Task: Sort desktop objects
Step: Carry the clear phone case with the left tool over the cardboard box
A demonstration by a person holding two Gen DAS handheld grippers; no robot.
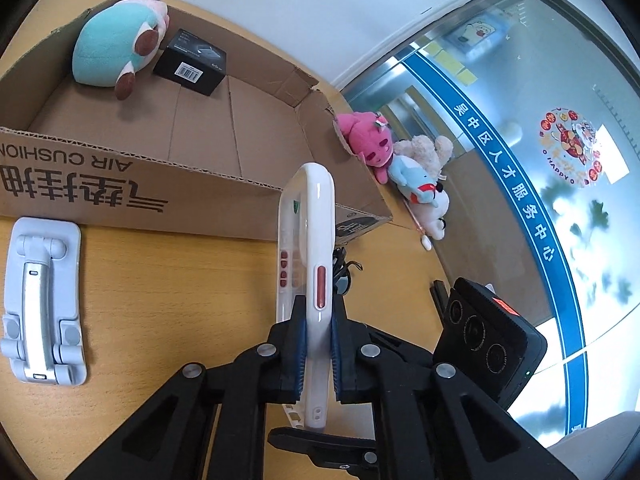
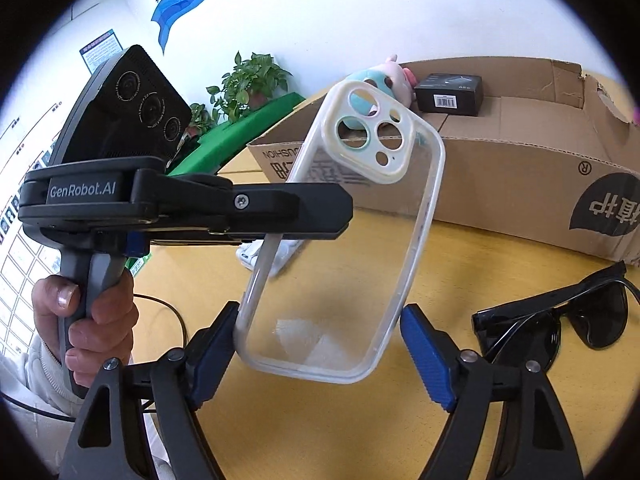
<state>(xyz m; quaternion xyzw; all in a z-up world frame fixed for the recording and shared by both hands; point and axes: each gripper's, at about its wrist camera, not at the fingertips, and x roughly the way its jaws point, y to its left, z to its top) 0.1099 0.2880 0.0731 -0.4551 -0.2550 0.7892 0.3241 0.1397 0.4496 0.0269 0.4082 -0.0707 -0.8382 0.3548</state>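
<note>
Phone case (image 1: 310, 264) sits clamped edge-on in my left gripper (image 1: 314, 354), mid-frame; my right gripper (image 2: 320, 356) stands wide around its lower end. I'd carry it level over the cardboard box (image 1: 224, 128) wall at upper left, then release low

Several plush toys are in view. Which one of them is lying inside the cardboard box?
The teal and pink plush toy, beside the black boxed item in the cardboard box. The pink plush and the other soft toys lie outside its torn end.
</note>
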